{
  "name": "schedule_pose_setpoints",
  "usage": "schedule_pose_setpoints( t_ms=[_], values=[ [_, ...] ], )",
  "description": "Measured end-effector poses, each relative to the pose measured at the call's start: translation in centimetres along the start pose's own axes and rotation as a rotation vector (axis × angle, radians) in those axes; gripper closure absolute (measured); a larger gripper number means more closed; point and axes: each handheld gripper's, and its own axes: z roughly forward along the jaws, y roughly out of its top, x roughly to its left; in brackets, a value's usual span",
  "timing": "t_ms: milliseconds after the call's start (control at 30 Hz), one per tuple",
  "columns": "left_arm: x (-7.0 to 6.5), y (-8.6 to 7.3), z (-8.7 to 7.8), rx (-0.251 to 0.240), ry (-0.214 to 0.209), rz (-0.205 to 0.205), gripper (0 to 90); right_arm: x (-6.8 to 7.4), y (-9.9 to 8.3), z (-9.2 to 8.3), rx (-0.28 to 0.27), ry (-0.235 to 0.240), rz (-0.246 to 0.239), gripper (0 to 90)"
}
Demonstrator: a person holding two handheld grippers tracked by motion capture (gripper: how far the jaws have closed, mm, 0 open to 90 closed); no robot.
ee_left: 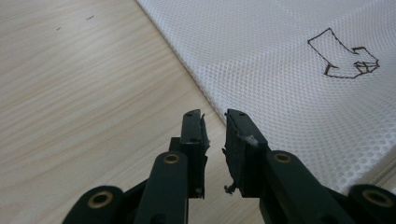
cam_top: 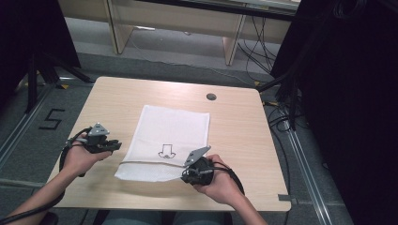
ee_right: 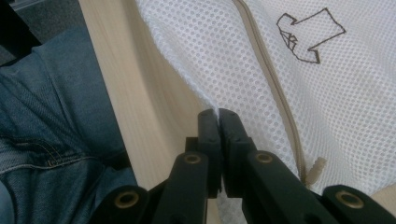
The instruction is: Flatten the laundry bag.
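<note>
Pale wooden table (cam_top: 112,93), a white mesh laundry bag (cam_top: 176,129) flat on it, one gripper at each side

High view: the bag lies mid-table, its near edge folded over by the right gripper (cam_top: 190,176); the left gripper (cam_top: 112,146) sits just off the left edge. Left gripper view: its jaws stand a little apart with nothing between them, tips at the bag's edge (ee_left: 205,98). Right gripper view: the jaws are pressed together on the mesh beside the zip (ee_right: 273,88) and its pull (ee_right: 315,169). Held at one corner alone, the thin mesh could slip from the pads or bunch up if it is pulled now
</note>
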Motion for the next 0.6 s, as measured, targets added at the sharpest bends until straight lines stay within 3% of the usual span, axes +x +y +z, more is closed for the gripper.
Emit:
schedule_pose_setpoints(
  t_ms=[67, 100, 133, 333, 533, 567, 600],
  values=[
    [-0.3, 0.0, 0.2, -0.017, -0.006, -0.018, 76.3, 0.0, -0.2, 0.0, 0.015, -0.006, 0.010, 89.2],
    [-0.2, 0.0, 0.0, 0.001, -0.001, 0.012, 76.3, -0.1, -0.3, 0.0, 0.016, -0.005, 0.011, 89.2],
    [-0.3, 0.0, 0.1, -0.005, -0.007, -0.002, 76.2, -0.1, -0.4, 0.0, 0.021, -0.001, 0.015, 89.1],
    [-0.7, 0.1, 0.2, 0.017, -0.019, 0.041, 75.0, -0.4, -1.1, 0.0, 0.026, -0.005, 0.022, 89.2],
    [-1.3, 0.1, 0.4, 0.004, -0.028, 0.025, 73.9, -0.9, -1.9, -0.3, 0.049, -0.019, 0.039, 89.0],
    [-1.2, 0.2, 0.3, 0.017, -0.026, 0.055, 73.4, -1.0, -2.3, -0.3, 0.059, -0.013, 0.047, 89.0],
    [-1.3, 0.2, 0.4, 0.010, -0.029, 0.050, 73.4, -1.0, -2.3, -0.3, 0.059, -0.013, 0.047, 89.0]
  ],
)
